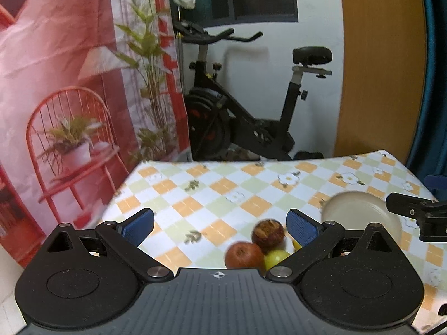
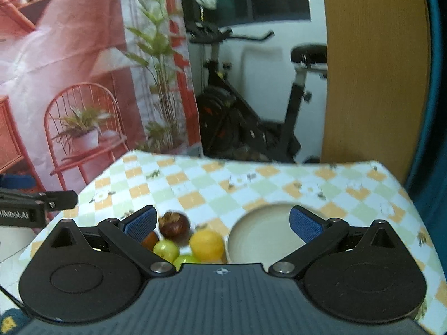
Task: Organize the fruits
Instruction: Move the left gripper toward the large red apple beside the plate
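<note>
Surface: checkered tablecloth [image 2: 251, 184] is covering the table; exercise bike [image 1: 240, 106] is standing beyond its far edge.
Count: five fruits [image 2: 208, 244], one plate [image 2: 265, 237].
Grippers: I am holding left gripper [image 1: 220, 226] and right gripper [image 2: 222, 224] spread, empty.

fruits [image 2: 178, 240] clustered, touching, beside empty plate [image 2: 259, 240]

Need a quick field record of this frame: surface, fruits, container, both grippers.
surface: table under an orange, green and white checked cloth
fruits: dark brown-purple mangosteen, round yellow citrus fruit, small yellow-green fruit, red apple, all clustered on the cloth beside the dish
container: shallow round beige dish, nothing in it
left gripper: open, empty, above the cloth
right gripper: open, empty, above the fruits and dish
</note>
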`<action>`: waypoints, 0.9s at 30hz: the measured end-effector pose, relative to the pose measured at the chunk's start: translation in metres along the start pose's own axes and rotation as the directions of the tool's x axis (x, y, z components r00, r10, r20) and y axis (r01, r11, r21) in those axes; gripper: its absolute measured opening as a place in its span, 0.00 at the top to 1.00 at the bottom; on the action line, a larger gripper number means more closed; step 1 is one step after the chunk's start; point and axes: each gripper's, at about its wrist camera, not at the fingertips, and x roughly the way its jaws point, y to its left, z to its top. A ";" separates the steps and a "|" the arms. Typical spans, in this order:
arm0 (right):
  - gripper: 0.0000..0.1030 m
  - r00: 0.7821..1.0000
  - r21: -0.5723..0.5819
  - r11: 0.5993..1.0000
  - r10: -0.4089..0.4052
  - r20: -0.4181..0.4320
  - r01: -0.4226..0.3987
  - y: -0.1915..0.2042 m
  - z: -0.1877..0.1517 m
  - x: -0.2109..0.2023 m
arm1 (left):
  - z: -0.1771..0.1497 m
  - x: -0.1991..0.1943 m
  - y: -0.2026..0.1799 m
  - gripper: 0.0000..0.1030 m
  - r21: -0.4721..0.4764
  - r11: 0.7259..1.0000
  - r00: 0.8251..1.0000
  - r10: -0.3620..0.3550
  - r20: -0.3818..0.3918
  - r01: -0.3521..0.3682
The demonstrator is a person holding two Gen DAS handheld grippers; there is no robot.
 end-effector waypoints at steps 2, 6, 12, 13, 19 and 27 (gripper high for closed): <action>0.00 1.000 -0.007 1.000 0.006 0.017 -0.005 -0.005 -0.003 0.010 | 0.001 0.005 0.002 0.05 -0.005 1.000 1.000 0.014 0.007 -0.014; 0.00 0.998 0.031 0.999 0.021 0.062 -0.023 -0.016 -0.009 0.026 | 0.003 0.016 0.009 0.05 -0.051 0.999 1.000 -0.004 0.017 0.005; 0.00 1.000 -0.003 1.000 0.018 0.022 -0.018 -0.015 -0.019 0.041 | -0.006 0.029 0.005 0.09 -0.079 0.992 0.994 -0.092 0.053 0.096; 0.00 1.000 -0.009 1.000 0.019 0.009 -0.019 -0.015 -0.023 0.043 | -0.007 0.032 0.003 0.09 -0.081 0.989 0.992 -0.117 0.042 0.120; 0.00 0.996 -0.002 0.999 0.053 -0.073 -0.053 -0.019 -0.044 0.049 | -0.016 0.049 -0.009 0.10 -0.068 0.976 0.977 -0.211 -0.036 0.209; 0.00 0.991 0.052 0.997 0.064 -0.119 -0.058 -0.035 -0.060 0.051 | -0.019 0.058 -0.038 0.10 0.079 0.984 0.983 -0.150 -0.102 0.158</action>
